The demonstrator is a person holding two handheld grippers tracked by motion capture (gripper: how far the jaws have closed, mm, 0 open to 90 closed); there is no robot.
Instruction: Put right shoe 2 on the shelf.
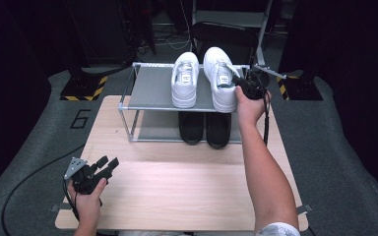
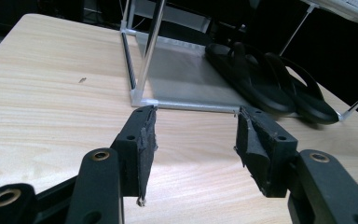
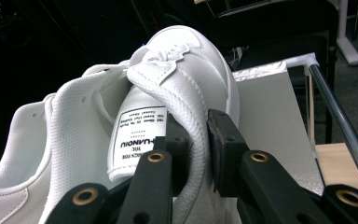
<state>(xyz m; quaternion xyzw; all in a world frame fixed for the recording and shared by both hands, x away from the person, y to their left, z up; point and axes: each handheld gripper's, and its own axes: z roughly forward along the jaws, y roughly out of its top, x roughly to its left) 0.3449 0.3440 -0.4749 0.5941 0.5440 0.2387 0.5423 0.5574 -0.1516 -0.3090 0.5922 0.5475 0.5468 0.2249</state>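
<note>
Two white sneakers stand side by side on the top shelf of a small metal rack (image 1: 150, 88). My right gripper (image 1: 236, 81) is shut on the right white sneaker (image 1: 219, 78); its jaws pinch the padded collar (image 3: 196, 133) near the tongue label. The left white sneaker (image 1: 185, 78) sits beside it, untouched. A pair of black slippers (image 1: 205, 128) lies on the lower shelf, also seen as black slippers (image 2: 270, 84) ahead of my left gripper (image 2: 196, 133). My left gripper (image 1: 109, 163) rests low over the wooden table's near-left part, open, nothing between its pads.
The wooden table (image 1: 177, 182) stretches between the rack and the person. The rack's near corner post (image 2: 142, 70) stands just ahead of the left gripper. A black chair (image 1: 224, 34) is behind the rack, with a grey floor mat (image 1: 39, 128) around.
</note>
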